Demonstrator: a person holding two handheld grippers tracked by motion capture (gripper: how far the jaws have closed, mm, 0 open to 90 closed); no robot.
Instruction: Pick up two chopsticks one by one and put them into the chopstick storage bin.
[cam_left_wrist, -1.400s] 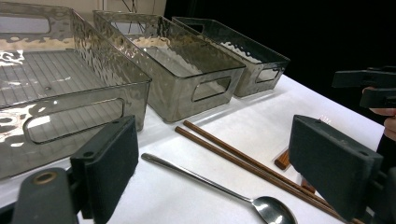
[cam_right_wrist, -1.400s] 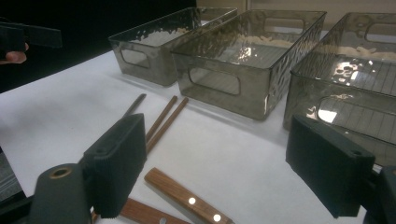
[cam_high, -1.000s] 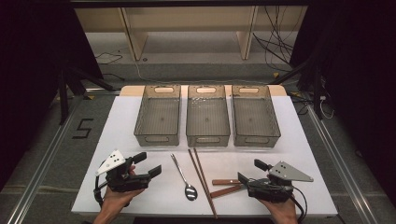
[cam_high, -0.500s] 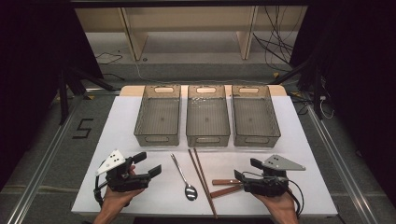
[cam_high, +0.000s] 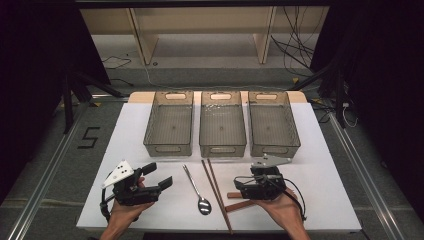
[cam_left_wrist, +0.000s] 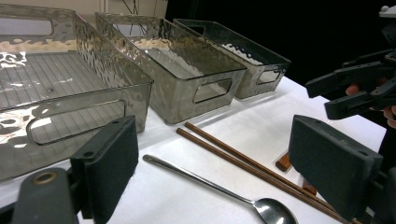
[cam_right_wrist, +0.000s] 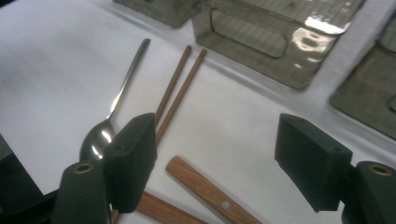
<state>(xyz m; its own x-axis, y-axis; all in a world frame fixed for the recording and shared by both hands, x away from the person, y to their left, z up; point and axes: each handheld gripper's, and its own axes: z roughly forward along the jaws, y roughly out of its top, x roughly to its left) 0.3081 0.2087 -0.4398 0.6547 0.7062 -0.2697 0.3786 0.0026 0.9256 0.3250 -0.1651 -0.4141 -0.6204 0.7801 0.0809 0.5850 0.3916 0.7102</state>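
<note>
Brown chopsticks (cam_high: 215, 187), silver spoon (cam_high: 196, 191) — smoky rippled bins (cam_high: 222, 125) — white table (cam_high: 320, 185).

Black "5" on the floor (cam_high: 90, 137)

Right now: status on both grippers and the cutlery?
Left gripper open, empty. Right gripper open, jaws just been closing, over wooden handles, not gripping. Spoon and chopsticks flat on table. Nothing in the way.
</note>
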